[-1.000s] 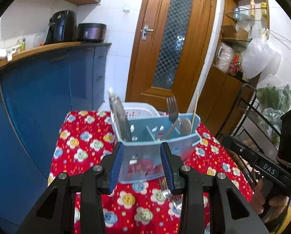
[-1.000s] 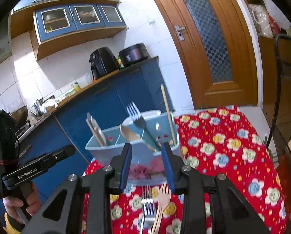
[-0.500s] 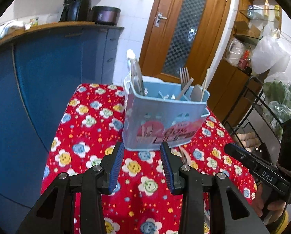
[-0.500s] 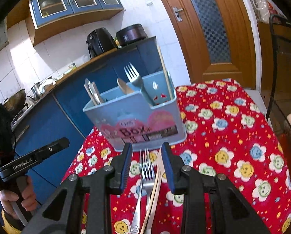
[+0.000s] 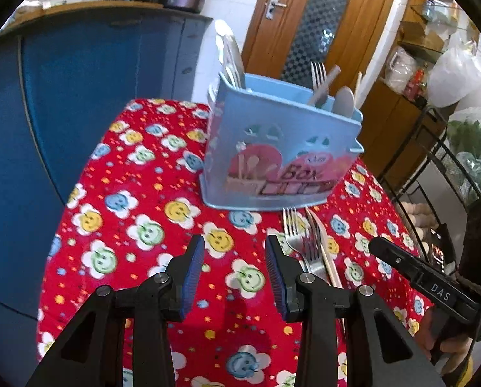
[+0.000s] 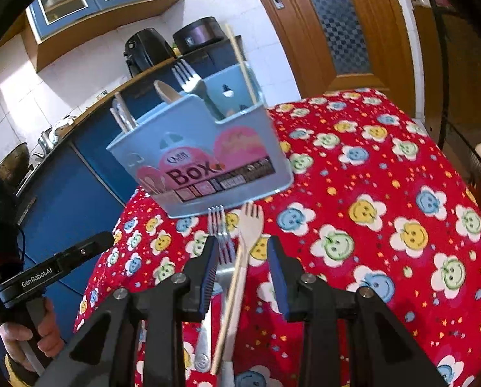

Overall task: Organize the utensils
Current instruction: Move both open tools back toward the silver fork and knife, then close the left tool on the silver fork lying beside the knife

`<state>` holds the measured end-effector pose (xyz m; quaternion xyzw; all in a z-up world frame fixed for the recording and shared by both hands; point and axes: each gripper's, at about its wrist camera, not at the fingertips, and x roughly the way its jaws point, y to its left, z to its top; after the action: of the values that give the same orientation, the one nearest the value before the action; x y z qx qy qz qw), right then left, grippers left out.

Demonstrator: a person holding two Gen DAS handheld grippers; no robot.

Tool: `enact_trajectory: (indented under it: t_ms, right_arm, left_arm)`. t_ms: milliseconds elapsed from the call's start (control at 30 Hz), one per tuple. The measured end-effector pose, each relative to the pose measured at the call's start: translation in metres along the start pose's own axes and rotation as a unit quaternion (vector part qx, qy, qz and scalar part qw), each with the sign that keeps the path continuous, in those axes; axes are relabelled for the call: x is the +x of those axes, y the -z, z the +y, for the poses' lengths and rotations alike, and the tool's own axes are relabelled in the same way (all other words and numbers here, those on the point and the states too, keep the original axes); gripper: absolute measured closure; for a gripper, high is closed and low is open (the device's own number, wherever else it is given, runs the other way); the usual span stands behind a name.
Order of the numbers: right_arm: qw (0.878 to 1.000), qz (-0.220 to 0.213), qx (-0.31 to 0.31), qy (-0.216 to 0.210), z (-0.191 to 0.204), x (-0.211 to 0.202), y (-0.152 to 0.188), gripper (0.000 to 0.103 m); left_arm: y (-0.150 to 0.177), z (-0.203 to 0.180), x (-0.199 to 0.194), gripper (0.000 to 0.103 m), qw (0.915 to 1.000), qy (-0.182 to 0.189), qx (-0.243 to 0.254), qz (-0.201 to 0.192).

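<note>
**Both claws hover wide over the loose cutlery in front of the blue box**

The light-blue utensil box (image 5: 282, 148) stands upright on the desk, which is covered by a red cloth (image 5: 137, 213) printed with smiley flowers. Inside the box, a fork (image 6: 188, 79), a wooden spoon (image 6: 166, 92) and a thin stick (image 6: 240, 54) stand up, with flat metal handles (image 5: 232, 61) in the far-left compartment.

Loose utensils lie on the cloth just in front of the box, at about 6 o'clock from it in the right wrist view: a metal fork (image 6: 219, 232) and a pale wooden spork (image 6: 250, 225), side by side, tines near the box base. A chopstick (image 6: 229, 303) lies along them.

The right claw (image 6: 240, 274) is spread wide, empty, directly above these utensils, which show between its blue pads; whether it touches them I cannot tell.

The left claw (image 5: 235, 274) is also wide and empty, above bare cloth; the loose forks (image 5: 300, 242) lie at roughly 2 o'clock from it.
</note>
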<state>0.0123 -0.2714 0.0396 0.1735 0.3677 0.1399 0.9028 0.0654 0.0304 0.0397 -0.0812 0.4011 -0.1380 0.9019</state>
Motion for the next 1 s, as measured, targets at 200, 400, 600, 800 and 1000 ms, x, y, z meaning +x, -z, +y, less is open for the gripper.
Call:
enact_trajectory:
  t_ms: [200, 400, 600, 800, 1000]
  right_arm:
    - [1.0, 0.006, 0.019, 0.01, -0.018, -0.002, 0.005, 0.068]
    - [0.999, 0.009, 0.023, 0.022, -0.031, -0.006, 0.007, 0.068]
    - [0.999, 0.012, 0.026, 0.026, -0.039, -0.007, 0.008, 0.068]
    - [0.999, 0.018, 0.029, 0.026, -0.046, -0.006, 0.009, 0.068]
    - [0.999, 0.023, 0.025, 0.031, -0.049, -0.008, 0.01, 0.068]
  left_arm:
    - [0.006, -0.013, 0.014, 0.063, 0.9996, 0.021, 0.003, 0.016]
    - [0.011, -0.025, 0.028, 0.063, 0.9987, 0.042, 0.01, 0.026]
    - [0.014, -0.039, 0.047, 0.063, 0.9972, 0.065, 0.018, 0.032]
    - [0.014, -0.057, 0.066, 0.064, 0.9943, 0.09, 0.048, 0.033]
    - [0.009, -0.071, 0.083, 0.064, 0.99, 0.113, 0.076, 0.037]
